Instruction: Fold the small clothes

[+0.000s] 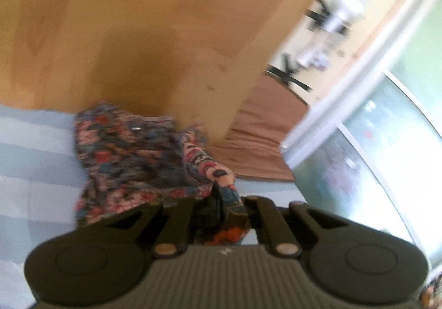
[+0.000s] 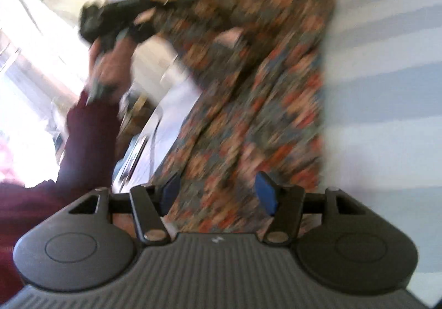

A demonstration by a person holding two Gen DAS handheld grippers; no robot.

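A small floral patterned garment (image 1: pixel 129 159) in red, blue and pink lies partly on a blue and white striped cloth (image 1: pixel 36 170). My left gripper (image 1: pixel 221 209) is shut on one edge of the garment and lifts it. In the right wrist view the garment (image 2: pixel 248 93) hangs stretched, with the left gripper (image 2: pixel 116 18) holding its far end at upper left. My right gripper (image 2: pixel 218 193) is open, its blue pads (image 2: pixel 265 193) on either side of the garment's near edge. Both views are blurred.
A wooden table top (image 1: pixel 138 32) lies beyond the striped cloth (image 2: pixel 386 115). A brown mat (image 1: pixel 262 148) and black chair legs (image 1: pixel 290 74) are on the floor at the right. A maroon sleeve (image 2: pixel 83 148) is at the left of the right wrist view.
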